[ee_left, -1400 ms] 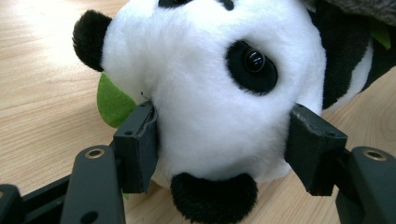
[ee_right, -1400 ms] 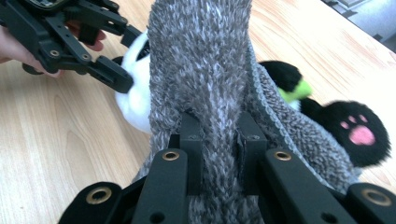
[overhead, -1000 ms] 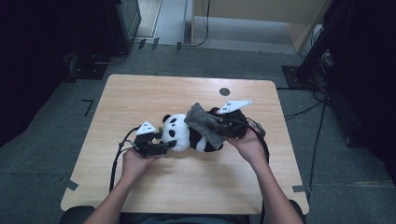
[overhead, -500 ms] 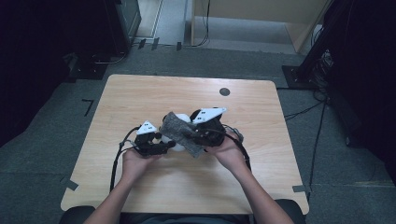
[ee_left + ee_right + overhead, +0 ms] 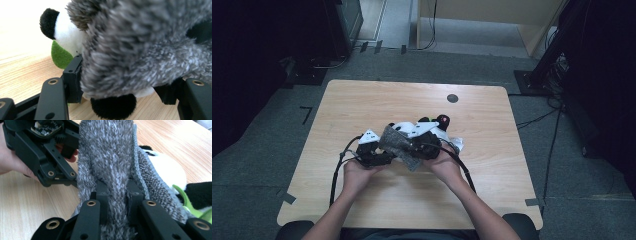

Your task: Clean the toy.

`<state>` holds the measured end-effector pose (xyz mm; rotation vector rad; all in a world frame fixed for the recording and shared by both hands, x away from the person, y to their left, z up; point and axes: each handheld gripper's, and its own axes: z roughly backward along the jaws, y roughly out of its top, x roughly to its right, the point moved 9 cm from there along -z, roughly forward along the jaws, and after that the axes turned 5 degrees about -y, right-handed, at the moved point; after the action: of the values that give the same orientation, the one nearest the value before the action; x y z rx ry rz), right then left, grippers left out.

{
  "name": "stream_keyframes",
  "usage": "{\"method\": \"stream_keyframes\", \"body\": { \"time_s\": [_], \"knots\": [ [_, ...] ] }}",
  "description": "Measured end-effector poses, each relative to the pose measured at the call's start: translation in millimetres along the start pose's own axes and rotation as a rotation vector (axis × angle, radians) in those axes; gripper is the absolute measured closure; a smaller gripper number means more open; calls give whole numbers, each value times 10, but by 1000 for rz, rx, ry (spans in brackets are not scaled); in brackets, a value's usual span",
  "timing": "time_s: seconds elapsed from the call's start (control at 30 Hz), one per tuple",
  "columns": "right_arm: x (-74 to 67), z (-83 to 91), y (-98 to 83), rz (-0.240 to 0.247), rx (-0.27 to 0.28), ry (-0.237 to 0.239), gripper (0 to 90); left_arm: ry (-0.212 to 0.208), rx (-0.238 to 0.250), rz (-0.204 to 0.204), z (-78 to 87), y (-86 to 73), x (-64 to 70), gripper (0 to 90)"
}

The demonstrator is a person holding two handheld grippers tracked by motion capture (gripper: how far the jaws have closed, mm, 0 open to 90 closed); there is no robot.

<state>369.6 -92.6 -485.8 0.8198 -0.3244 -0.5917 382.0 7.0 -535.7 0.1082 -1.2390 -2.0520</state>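
Grey furry cloth (image 5: 399,146) hangs between the two hand-held grippers, above the middle of the table (image 5: 362,100) near the person's edge. Right hand-held gripper (image 5: 116,187): jaws clamped tight on a fold of the cloth, pile bulging up between the pads. In the high view it sits at (image 5: 424,142), held in the right hand (image 5: 447,167). Left hand-held gripper (image 5: 120,85): jaws about half apart and just now closing further; cloth and the panda plush (image 5: 67,35) lie between them. Left pad touches the cloth edge; whether both pads press cannot be told. In the high view this gripper is at (image 5: 372,152), just beside the right one. Panda plush lies on the table under the cloth, with a green felt leaf (image 5: 60,55) at its neck and a black paw (image 5: 113,106) low between the left jaws.
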Motion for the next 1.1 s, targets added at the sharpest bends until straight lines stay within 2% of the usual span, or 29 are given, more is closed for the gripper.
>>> {"method": "stream_keyframes", "body": {
  "time_s": [0.07,0.1,0.2,0.7,0.77,0.8,0.83,0.9,1.0,1.1],
  "knots": [
    [-7,3,-13,8,0,-4,781,-1,-6,-3,4,-5,-2,360],
    [-29,10,-55,35,-2,-22,781,0,-7,5,4,-4,-3,360],
    [-48,19,-109,64,1,-38,781,0,-10,8,2,-8,-1,361],
    [-84,142,-376,34,-6,-36,784,-14,-16,17,7,-15,-11,355],
    [-67,162,-414,30,-15,-42,790,-15,-13,24,8,-12,-15,356],
    [-67,162,-414,30,-15,-42,790,-26,-9,44,17,-6,-31,356],
    [-26,193,-495,41,-44,-61,791,-36,-7,55,23,-4,-44,356],
    [-16,205,-518,29,-47,-58,792,-35,-8,48,19,-3,-37,357],
    [-23,224,-594,65,-75,-89,792,-24,-19,32,13,-5,-25,363],
    [-39,234,-655,70,-87,-84,791,-25,-26,20,17,-6,-23,369]
  ]
}}
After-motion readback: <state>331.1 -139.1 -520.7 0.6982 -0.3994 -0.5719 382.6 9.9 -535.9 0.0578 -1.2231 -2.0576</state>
